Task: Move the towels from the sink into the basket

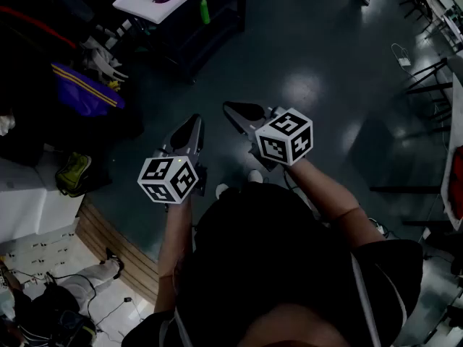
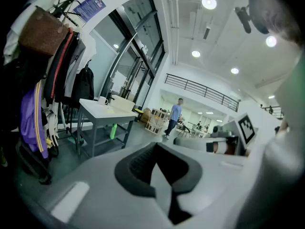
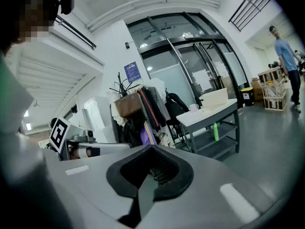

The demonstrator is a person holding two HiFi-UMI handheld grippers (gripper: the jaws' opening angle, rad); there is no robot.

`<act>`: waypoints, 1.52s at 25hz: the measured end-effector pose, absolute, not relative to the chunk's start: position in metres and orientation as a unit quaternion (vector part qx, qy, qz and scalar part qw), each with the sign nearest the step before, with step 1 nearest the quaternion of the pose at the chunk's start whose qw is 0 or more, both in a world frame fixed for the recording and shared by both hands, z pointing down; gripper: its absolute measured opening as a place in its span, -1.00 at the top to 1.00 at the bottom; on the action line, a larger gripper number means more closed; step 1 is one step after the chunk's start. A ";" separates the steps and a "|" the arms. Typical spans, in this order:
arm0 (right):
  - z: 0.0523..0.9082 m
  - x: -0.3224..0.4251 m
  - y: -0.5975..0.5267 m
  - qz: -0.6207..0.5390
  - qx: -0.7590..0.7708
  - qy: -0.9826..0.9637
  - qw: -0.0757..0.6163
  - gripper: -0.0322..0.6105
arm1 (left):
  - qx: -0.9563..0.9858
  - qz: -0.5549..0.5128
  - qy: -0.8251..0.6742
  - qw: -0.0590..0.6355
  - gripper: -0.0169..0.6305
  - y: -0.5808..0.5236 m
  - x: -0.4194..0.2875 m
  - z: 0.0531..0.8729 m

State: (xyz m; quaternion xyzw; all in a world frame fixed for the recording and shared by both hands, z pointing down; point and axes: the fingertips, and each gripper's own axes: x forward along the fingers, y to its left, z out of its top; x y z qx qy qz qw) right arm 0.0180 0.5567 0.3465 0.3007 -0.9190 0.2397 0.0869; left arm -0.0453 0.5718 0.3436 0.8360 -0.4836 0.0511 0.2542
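The dark polished concrete floor (image 1: 318, 63) fills the head view. Far left stands a white-topped grey metal table (image 1: 137, 4). The 2 tools, left gripper (image 1: 191, 127) and right gripper (image 1: 241, 112), point forward over bare floor, jaws together on nothing, likely idle. A green plastic bottle (image 1: 205, 11) sits on the table's shelf. No view shows towels, sink or basket.

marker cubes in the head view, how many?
2: left cube on the left gripper, centre-left; right cube on the right gripper, a bit higher. None seems hidden.
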 end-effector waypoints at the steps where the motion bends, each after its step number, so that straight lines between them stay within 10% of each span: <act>1: 0.348 0.020 0.557 0.240 0.301 -0.919 0.087 0.91 | 0.837 0.052 -0.483 0.253 0.93 0.572 -0.043 0.344; 38: 0.401 0.073 0.516 0.265 0.281 -0.916 0.109 0.90 | 0.812 0.045 -0.522 0.255 0.93 0.528 -0.004 0.383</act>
